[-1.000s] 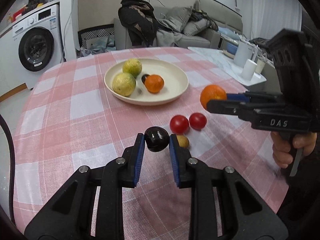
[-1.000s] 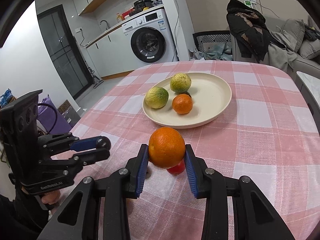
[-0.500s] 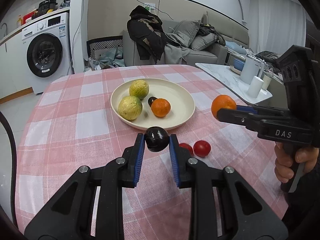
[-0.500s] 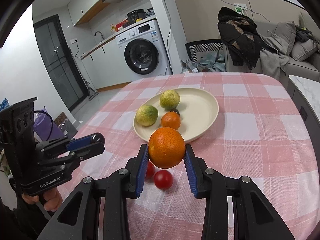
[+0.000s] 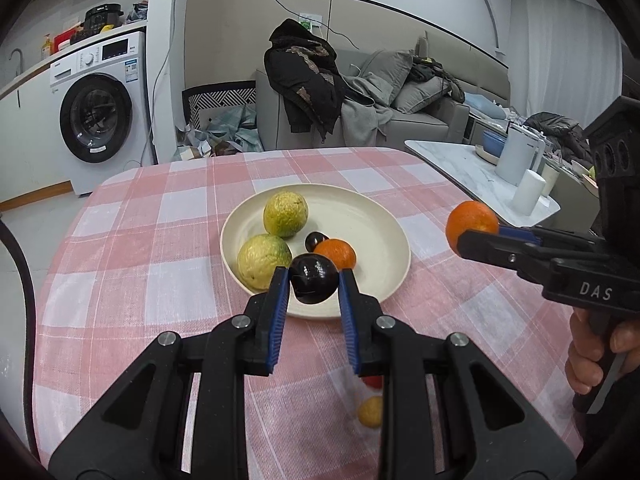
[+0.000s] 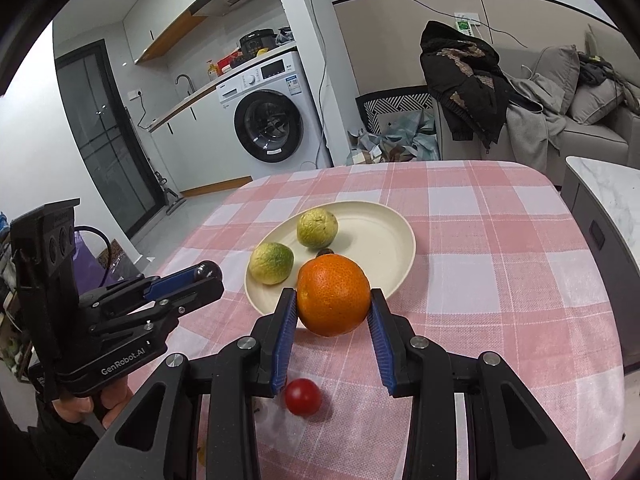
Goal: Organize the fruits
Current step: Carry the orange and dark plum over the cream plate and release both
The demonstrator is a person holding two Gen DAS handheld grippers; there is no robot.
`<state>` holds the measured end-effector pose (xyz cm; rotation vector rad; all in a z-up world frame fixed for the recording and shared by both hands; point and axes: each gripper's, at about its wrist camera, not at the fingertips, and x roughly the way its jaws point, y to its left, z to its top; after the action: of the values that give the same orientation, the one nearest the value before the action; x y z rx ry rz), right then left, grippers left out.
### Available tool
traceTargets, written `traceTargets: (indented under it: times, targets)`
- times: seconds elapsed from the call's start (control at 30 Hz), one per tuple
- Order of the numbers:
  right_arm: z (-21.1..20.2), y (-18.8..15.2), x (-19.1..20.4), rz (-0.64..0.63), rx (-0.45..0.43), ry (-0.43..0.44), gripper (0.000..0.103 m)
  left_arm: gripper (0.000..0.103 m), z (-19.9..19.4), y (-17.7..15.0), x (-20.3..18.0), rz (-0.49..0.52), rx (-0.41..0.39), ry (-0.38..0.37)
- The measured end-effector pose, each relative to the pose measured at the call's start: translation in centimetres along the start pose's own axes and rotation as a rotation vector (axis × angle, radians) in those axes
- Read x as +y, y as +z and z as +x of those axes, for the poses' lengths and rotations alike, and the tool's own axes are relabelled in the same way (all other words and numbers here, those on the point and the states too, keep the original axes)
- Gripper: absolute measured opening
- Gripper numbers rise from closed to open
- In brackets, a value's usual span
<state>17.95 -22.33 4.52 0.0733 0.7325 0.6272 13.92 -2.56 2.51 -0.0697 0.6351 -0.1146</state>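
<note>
My left gripper is shut on a dark plum and holds it above the near rim of the cream plate. The plate holds two yellow-green citrus fruits, a small orange and a small dark fruit. My right gripper is shut on a large orange, raised above the table just in front of the plate; it also shows in the left wrist view. A red tomato lies on the cloth below it. A small yellow fruit lies by the left gripper.
The round table has a pink checked cloth. A white side table with a kettle and cups stands to the right. A washing machine and a sofa with clothes are behind.
Both grippers have risen and moved forward toward the plate with their fruit. The plum is now over the plate's near rim; the tomatoes have slid below the grippers.
</note>
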Motion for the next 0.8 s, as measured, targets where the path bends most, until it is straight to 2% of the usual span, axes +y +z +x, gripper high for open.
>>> traceTargets:
  times: [0.33,0.8]
  targets:
    - [1.0,1.5,-0.9,0.042,-0.036,-0.011,0.036,0.022,3.2,0.5,0.9,-0.028,0.01,0.011]
    - [5.3,1.0,-1.3,0.043,0.056,-0.03,0.037,0.022,6.2,-0.2,0.7,0.003,0.043,0.029]
